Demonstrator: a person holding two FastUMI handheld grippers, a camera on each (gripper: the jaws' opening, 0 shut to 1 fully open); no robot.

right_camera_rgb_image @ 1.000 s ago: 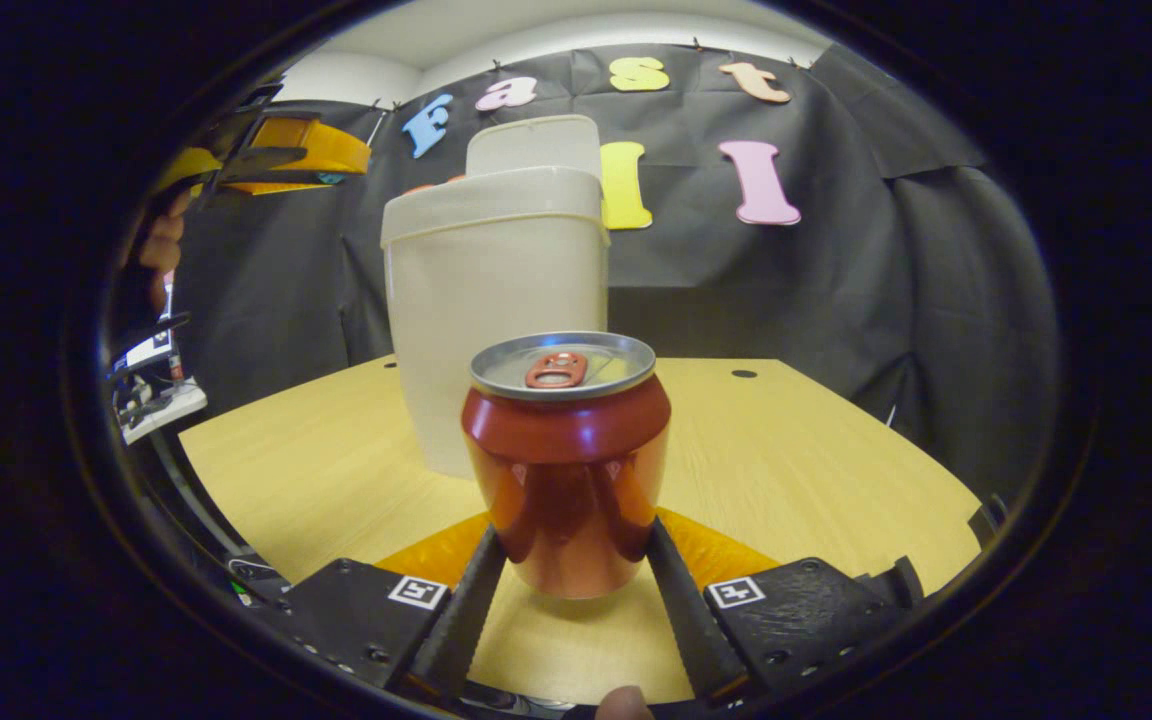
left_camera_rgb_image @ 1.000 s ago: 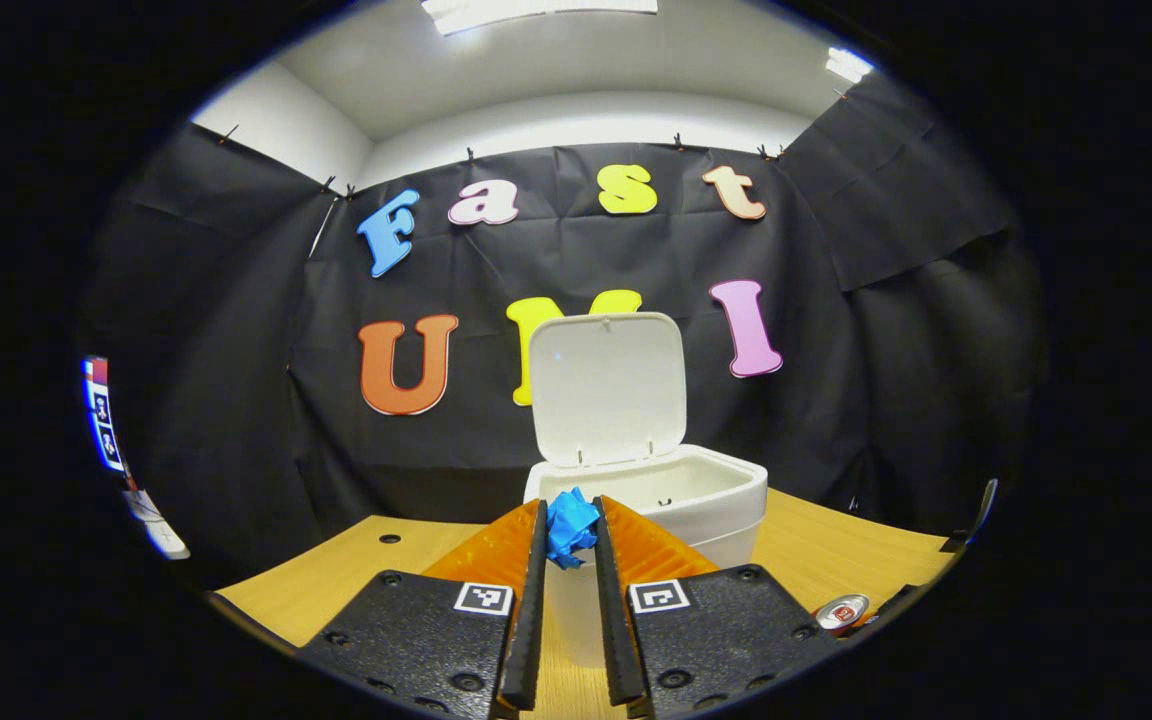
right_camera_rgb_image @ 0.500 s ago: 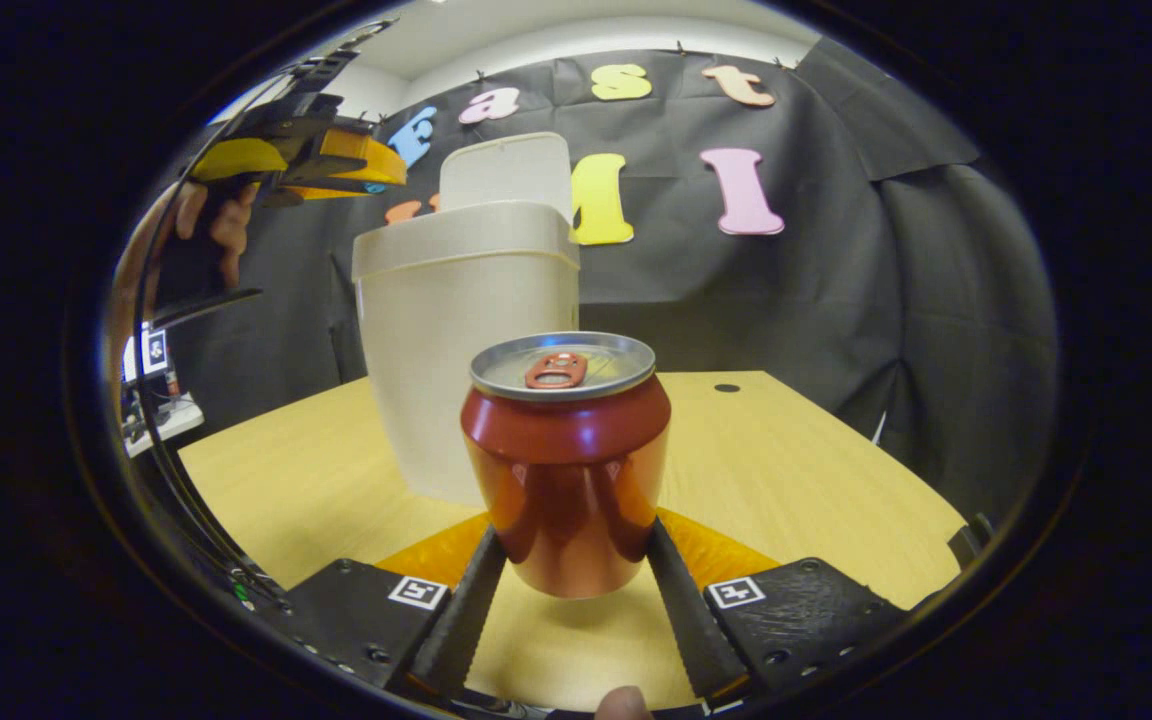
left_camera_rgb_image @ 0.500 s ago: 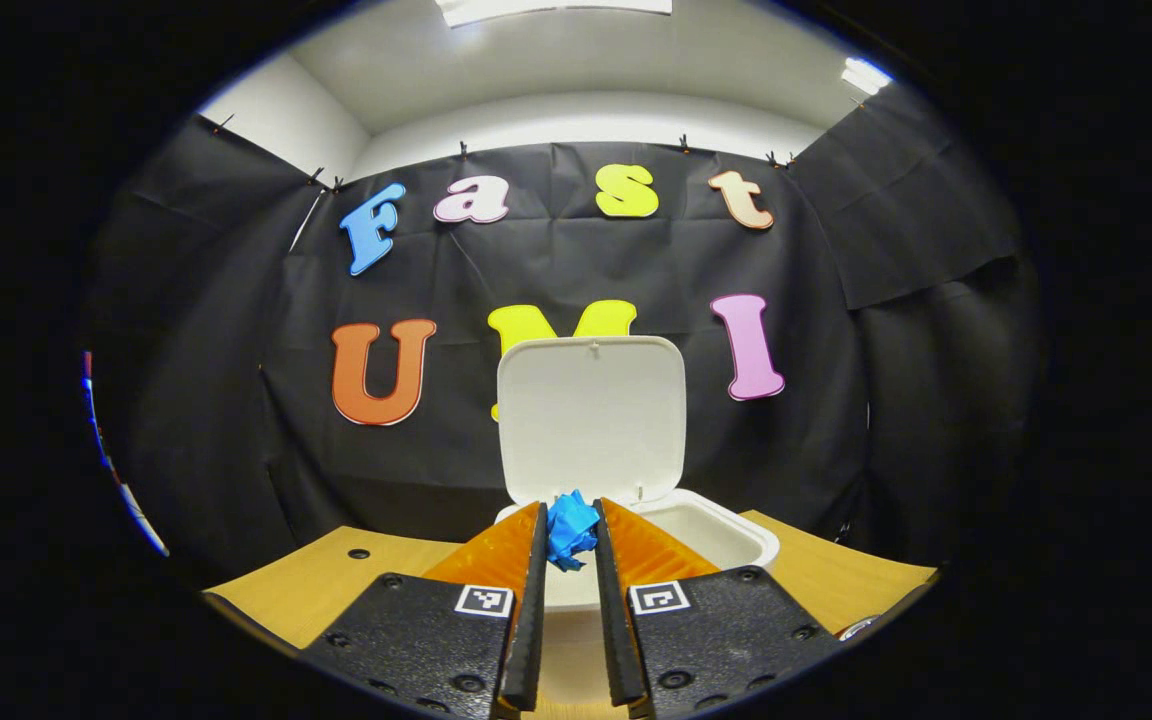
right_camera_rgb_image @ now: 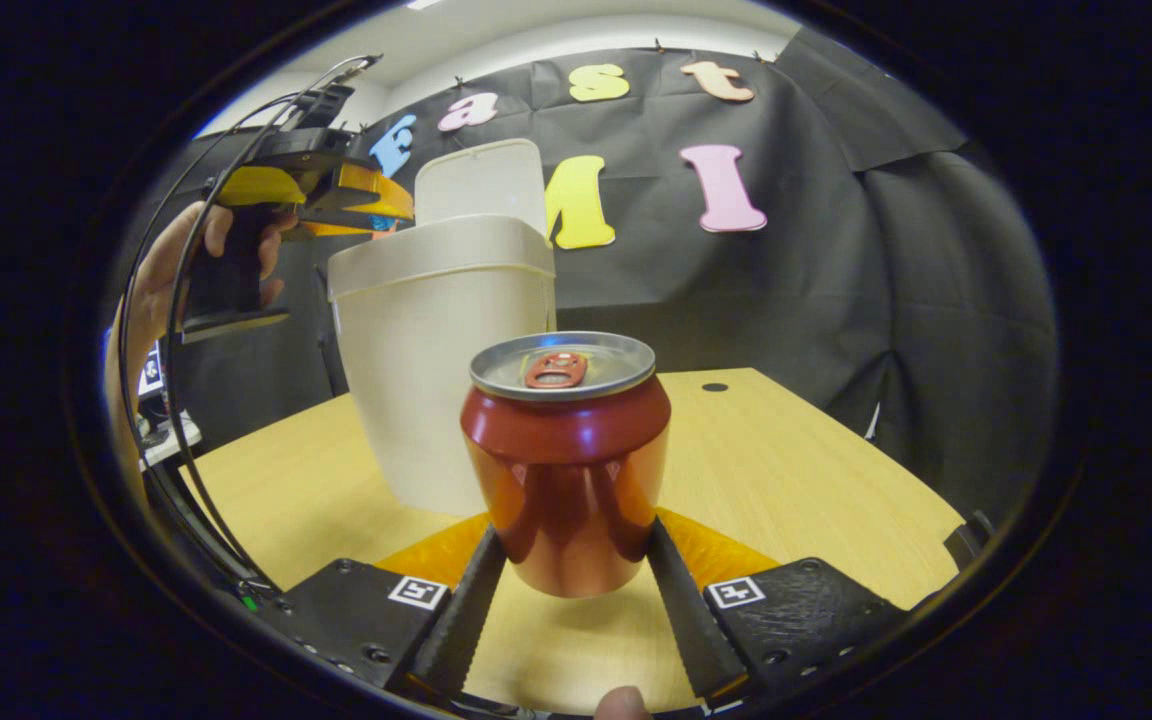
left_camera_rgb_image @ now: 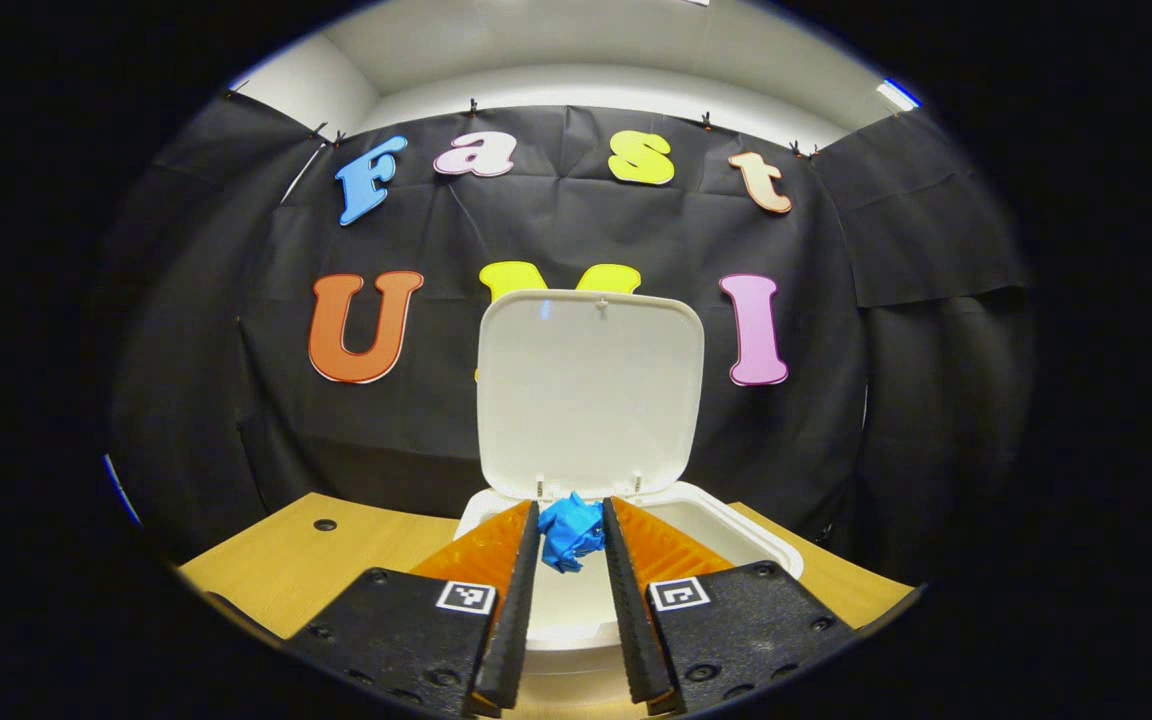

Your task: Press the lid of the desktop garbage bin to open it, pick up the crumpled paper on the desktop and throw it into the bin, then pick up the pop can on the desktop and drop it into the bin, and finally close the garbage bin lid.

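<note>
The white bin (left_camera_rgb_image: 748,531) stands on the wooden table with its lid (left_camera_rgb_image: 591,392) upright and open. My left gripper (left_camera_rgb_image: 572,512) is shut on the blue crumpled paper (left_camera_rgb_image: 573,531), holding it over the bin's near rim above the opening. In the right gripper view, my right gripper (right_camera_rgb_image: 573,528) is shut on the red pop can (right_camera_rgb_image: 566,460), held upright just above the tabletop. Behind the can are the bin (right_camera_rgb_image: 441,370) and its raised lid (right_camera_rgb_image: 481,185). The left gripper (right_camera_rgb_image: 336,195) hovers at the bin's upper left, held by a hand (right_camera_rgb_image: 151,290).
The wooden table (right_camera_rgb_image: 786,470) stretches to the right of the bin, with a small dark hole (right_camera_rgb_image: 714,387) in it. Another hole (left_camera_rgb_image: 324,524) lies left of the bin. Black cloth walls close in behind. Some equipment (right_camera_rgb_image: 161,440) sits off the table's left edge.
My left gripper has carried the paper forward until it is over the bin's opening, and its fingers look slightly wider apart. The right gripper keeps the can; the bin has slid left in its view.
</note>
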